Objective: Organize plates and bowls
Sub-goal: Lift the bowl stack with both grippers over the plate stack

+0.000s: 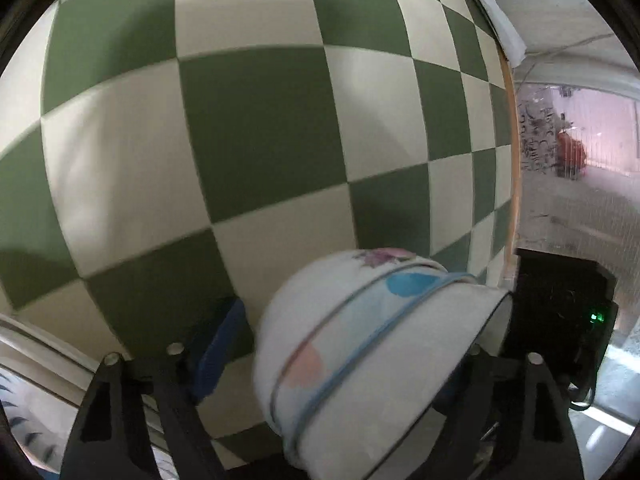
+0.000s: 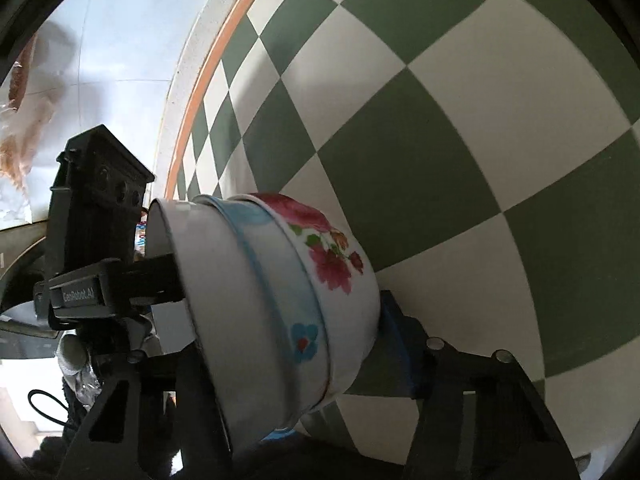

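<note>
A nested stack of white bowls with flower and blue prints [image 2: 288,304] is held tilted above the green-and-white checkered tablecloth [image 2: 460,128]. My right gripper [image 2: 304,344] is shut on the stack's rim, one blue-padded finger [image 2: 394,344] under the outer flowered bowl. My left gripper [image 1: 340,352] grips the same stack [image 1: 360,356] from the other side; its black body shows in the right wrist view [image 2: 96,240] with a finger reaching inside the top bowl. A blue pad [image 1: 218,352] stands apart to the left of the bowls.
The table's orange-trimmed edge [image 2: 208,72] runs along the left of the cloth. Beyond it lies a pale tiled floor [image 2: 120,40]. A striped plate rim [image 1: 24,412] shows at the lower left of the left wrist view.
</note>
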Demonstrator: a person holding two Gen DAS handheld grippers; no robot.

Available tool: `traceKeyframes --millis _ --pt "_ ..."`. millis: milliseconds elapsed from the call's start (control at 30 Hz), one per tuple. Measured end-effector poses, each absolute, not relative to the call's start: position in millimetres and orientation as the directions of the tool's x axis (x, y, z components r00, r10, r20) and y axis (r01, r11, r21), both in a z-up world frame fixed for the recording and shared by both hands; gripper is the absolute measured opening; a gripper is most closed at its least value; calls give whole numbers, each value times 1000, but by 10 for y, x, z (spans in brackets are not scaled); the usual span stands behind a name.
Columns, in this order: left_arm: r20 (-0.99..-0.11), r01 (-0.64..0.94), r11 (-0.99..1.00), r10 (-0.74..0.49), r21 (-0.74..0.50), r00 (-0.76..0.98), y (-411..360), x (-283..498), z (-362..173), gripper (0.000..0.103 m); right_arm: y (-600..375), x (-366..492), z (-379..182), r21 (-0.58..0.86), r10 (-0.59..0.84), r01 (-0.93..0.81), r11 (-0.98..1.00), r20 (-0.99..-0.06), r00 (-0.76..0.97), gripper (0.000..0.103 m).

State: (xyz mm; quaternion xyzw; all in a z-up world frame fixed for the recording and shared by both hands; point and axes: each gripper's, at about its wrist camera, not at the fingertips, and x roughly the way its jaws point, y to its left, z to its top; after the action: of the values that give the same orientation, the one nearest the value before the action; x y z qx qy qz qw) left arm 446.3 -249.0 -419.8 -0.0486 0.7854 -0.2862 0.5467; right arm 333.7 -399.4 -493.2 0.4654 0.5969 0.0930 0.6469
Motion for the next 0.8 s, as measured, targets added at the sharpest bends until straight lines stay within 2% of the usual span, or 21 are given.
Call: traceKeyframes --millis 33,367,800 --pt "-825 237 824 -400 -515 -400 -2497 4440 -4181 72 -3987 3344 -4945 715 678 431 550 -684 269 59" --pt "-860 228 846 -404 -481 -312 -2487 4360 -4096 72 -3927 3428 -4929 728 684 389 565 -676 274 58" --pt "-865 165 855 -459 -492 -202 -2147 4390 -3560 72 -3466 3819 -4388 736 702 259 626 -676 224 58"
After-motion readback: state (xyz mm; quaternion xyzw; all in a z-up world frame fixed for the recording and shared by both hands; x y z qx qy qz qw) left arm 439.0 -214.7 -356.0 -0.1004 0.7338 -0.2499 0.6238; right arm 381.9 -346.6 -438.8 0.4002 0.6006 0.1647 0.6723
